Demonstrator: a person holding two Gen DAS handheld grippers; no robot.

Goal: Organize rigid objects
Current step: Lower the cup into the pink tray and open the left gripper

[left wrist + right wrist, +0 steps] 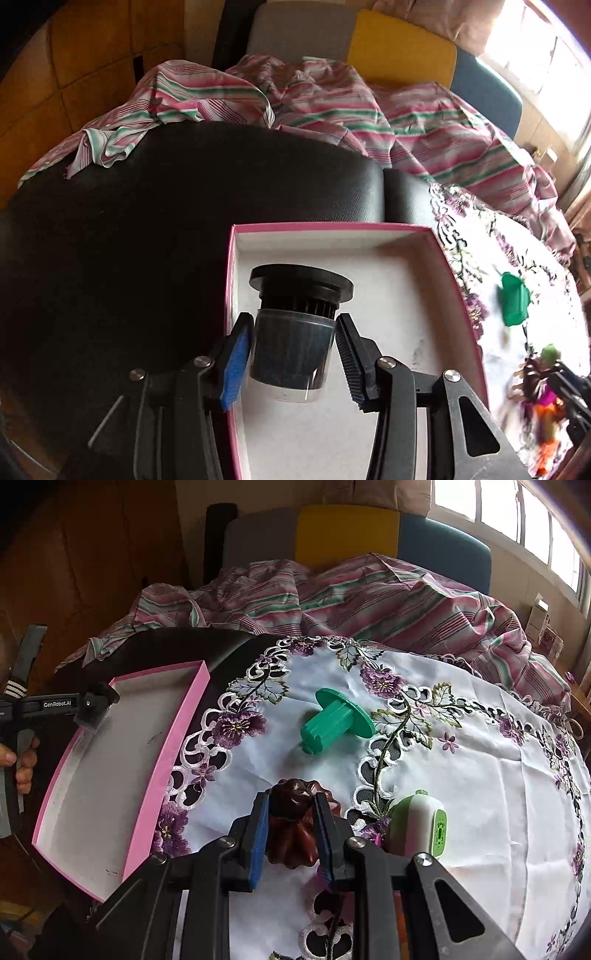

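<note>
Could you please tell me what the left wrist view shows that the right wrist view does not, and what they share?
Only the left wrist view shows the left gripper from behind, its jaws around a black ribbed cylindrical filter. Only the right wrist view shows the right gripper shut on a dark brown fluted mould, beside a white-and-green oval device. Both show the pink-walled shallow box, the green plastic flanged spool and the striped cloth.

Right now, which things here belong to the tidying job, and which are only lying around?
Belong to the job:
- pink box
- black flanged cylinder, in the left gripper
- dark brown fluted mould, in the right gripper
- green flanged piece
- green-and-white device

Lying about:
- embroidered cloth
- striped sheet
- cushions
</note>
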